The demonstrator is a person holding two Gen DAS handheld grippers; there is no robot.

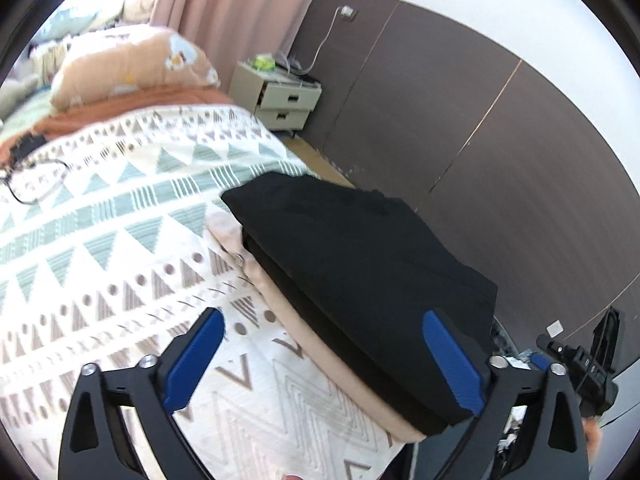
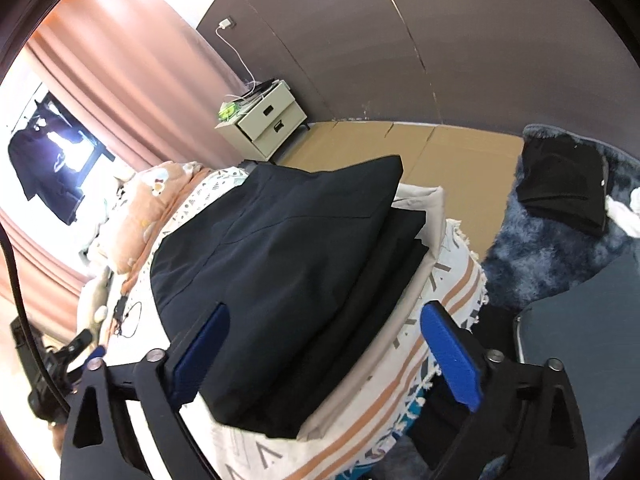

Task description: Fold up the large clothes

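- Left gripper: blue pads spread wide, nothing clamped. It hangs above the near end of the clothes stack; the right-hand pad overlaps the black top layer in view, contact can't be told.
- Right gripper: jaws also wide apart, empty. The near end of the same stack shows between the pads, neither pad pressing it.
- Each wrist view catches the other gripper at the frame edge: the right one at lower right of the left view, the left one at lower left of the right view.
- Folded black garment: lies flat on top of the stack, edges roughly squared, at the corner of the bed.
- Under it: another dark folded piece, then a beige folded garment at the bottom, sticking out along the side.
- Patterned bedspread (green and brown triangles, dots) carries the stack; fringe along its edge in the right view.
- Orange floral pillow at the far end of the bed; a black cable lies looped on the spread near it.
- Cream nightstand with two drawers beside the bed, against the dark wall panels; pink curtain behind it.
- Right view: blue shaggy rug on the floor with another black folded item on it.
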